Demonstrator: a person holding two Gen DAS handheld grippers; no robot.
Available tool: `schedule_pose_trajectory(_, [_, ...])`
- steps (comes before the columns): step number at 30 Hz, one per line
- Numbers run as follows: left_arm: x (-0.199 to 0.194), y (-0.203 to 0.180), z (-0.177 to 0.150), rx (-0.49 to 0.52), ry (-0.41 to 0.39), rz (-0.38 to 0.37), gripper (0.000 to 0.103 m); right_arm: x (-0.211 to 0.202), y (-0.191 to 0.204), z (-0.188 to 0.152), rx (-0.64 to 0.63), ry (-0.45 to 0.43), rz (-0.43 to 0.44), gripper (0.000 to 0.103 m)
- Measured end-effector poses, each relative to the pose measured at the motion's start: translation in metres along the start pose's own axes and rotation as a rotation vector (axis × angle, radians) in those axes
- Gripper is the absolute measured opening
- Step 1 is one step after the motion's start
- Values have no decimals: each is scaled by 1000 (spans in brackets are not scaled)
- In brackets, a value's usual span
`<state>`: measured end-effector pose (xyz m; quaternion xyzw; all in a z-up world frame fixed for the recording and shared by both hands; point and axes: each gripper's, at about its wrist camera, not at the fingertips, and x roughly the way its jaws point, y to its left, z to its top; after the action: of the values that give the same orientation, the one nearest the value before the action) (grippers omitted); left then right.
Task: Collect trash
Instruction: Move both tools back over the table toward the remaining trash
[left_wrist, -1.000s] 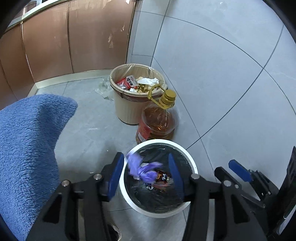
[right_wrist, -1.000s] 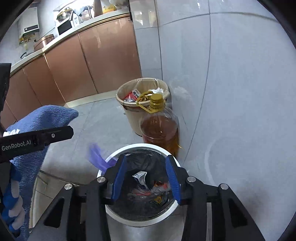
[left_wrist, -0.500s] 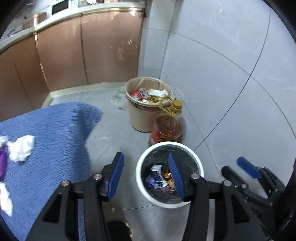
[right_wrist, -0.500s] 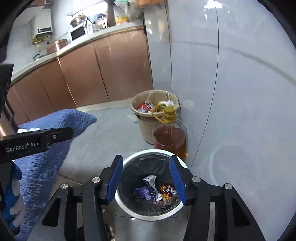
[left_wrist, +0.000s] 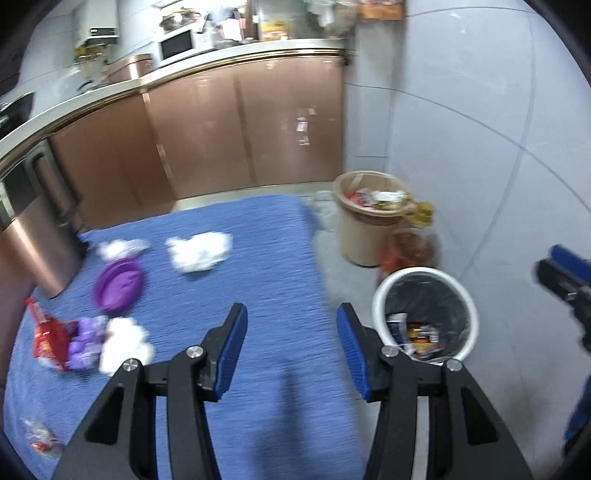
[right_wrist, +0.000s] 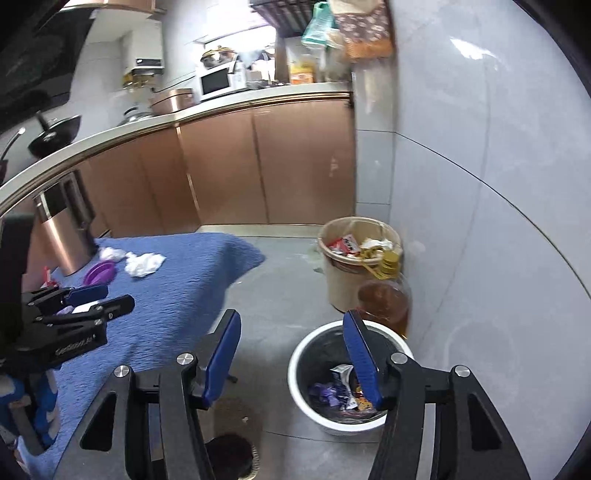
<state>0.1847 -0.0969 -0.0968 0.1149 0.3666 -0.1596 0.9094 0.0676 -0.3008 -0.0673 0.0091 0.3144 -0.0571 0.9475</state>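
Note:
A white bin (left_wrist: 463, 295) with a black liner stands on the floor and holds wrappers, including a purple one (right_wrist: 327, 392). The bin also shows in the right wrist view (right_wrist: 295, 373). On the blue cloth (left_wrist: 258, 288) lie white tissue wads (left_wrist: 199, 251), a purple lid (left_wrist: 118, 284), a red packet (left_wrist: 48, 338) and a purple wrapper (left_wrist: 85, 341). My left gripper (left_wrist: 291, 350) is open and empty above the cloth's right part. My right gripper (right_wrist: 291, 363) is open and empty above the floor beside the bin.
A beige bin (left_wrist: 364, 232) full of rubbish and an oil bottle (right_wrist: 384, 299) stand by the tiled wall. Copper cabinets (left_wrist: 240, 125) run along the back. A steel pedal bin (right_wrist: 62, 229) stands at the left. A floor drain (right_wrist: 232, 458) lies below.
The purple wrapper dropped from my left gripper into the white bin. Both grippers rose and swung left, so the cloth with its trash came into view.

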Motion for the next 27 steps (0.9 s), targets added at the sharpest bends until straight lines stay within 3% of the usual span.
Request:
schedule_pose_trajectory(4, [8,53,-7,-54,34,161,48,-7,21,5,-19,-1,35,55])
schedule_pose_trajectory(11, [-22,144,-12,-210,32,327,48,-26,43,13,-56,-33,56,55])
schedule_pose_trajectory(19, [-95,202,-28,-298,-33,360,49,-46,59,11,-66,-66,120,55])
schedule_pose_trajectory(23, [-107,221,-42,-298,-26,384,58,-43,77,14,-88,-57,171,56])
schedule_pose_trajectory(27, [-112,241,-51,-300,-11,387,59,-29,105,16,-154,-24,222,56])
